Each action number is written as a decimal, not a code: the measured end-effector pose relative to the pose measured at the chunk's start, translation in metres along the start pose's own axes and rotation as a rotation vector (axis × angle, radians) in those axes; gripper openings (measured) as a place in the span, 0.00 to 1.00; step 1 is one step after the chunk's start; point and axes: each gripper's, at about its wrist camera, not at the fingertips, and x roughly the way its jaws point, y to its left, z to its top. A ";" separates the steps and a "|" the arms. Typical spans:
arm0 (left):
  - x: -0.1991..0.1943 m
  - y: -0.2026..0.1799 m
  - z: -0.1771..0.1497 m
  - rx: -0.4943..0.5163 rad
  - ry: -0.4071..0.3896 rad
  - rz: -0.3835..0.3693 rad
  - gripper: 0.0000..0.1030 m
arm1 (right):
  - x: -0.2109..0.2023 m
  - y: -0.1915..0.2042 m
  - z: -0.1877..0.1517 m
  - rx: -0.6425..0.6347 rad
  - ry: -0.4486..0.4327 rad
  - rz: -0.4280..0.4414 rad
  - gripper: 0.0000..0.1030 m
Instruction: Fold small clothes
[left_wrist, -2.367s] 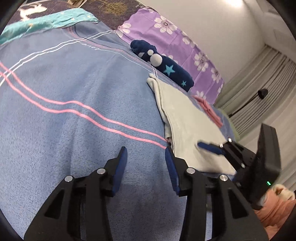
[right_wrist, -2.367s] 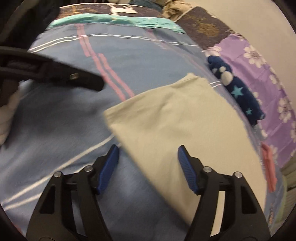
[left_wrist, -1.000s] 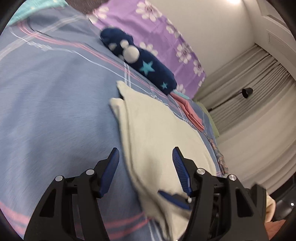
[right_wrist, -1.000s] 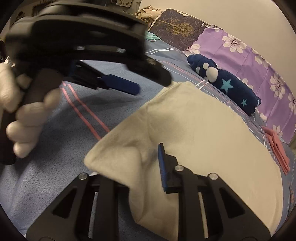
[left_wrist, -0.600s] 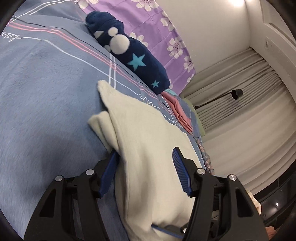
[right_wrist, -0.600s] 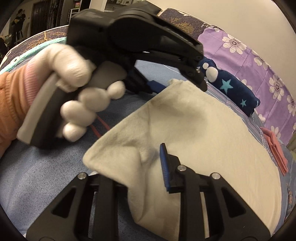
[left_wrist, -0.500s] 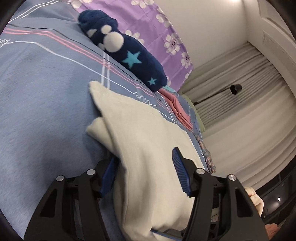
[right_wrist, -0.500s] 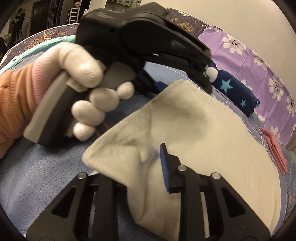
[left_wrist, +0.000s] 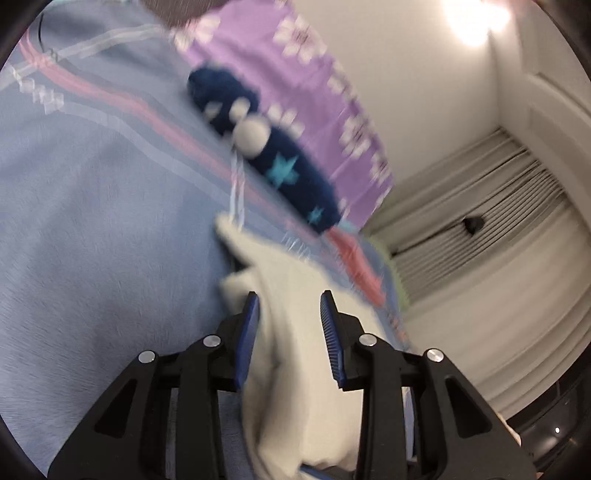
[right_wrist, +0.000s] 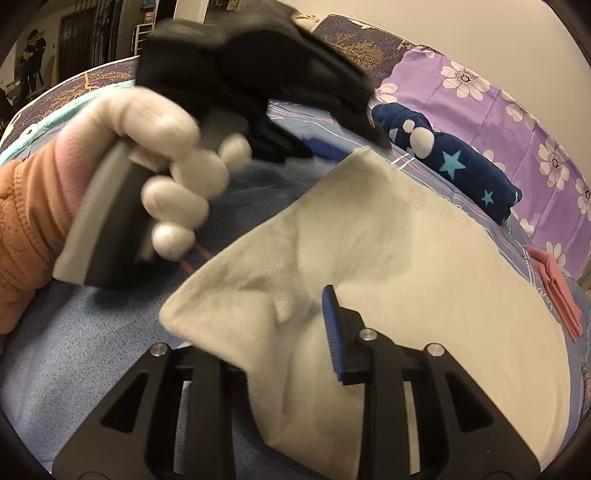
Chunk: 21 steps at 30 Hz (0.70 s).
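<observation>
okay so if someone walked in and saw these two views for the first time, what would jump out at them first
The pale cream fleece garment spread on the blue striped bedspread dominates, bunched between the left gripper at its far corner and the right gripper at its near corner. In the right wrist view, a white-gloved hand fills the upper left. Behind lies a rolled navy star-patterned fleece against purple flowered fabric.

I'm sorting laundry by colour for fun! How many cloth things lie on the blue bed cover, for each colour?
Cream: 1, the cloth
Navy with stars: 1, the roll
Pink: 1, the folded piece
Total: 3
</observation>
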 end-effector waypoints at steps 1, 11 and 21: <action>-0.009 -0.005 0.003 0.010 -0.029 -0.025 0.32 | 0.000 0.000 0.000 0.000 0.000 0.000 0.28; 0.001 0.004 -0.014 0.026 0.225 0.032 0.45 | 0.000 0.001 0.000 0.000 0.000 -0.003 0.28; 0.041 -0.011 0.033 -0.033 0.090 -0.101 0.46 | 0.000 0.004 0.000 -0.020 0.001 -0.028 0.28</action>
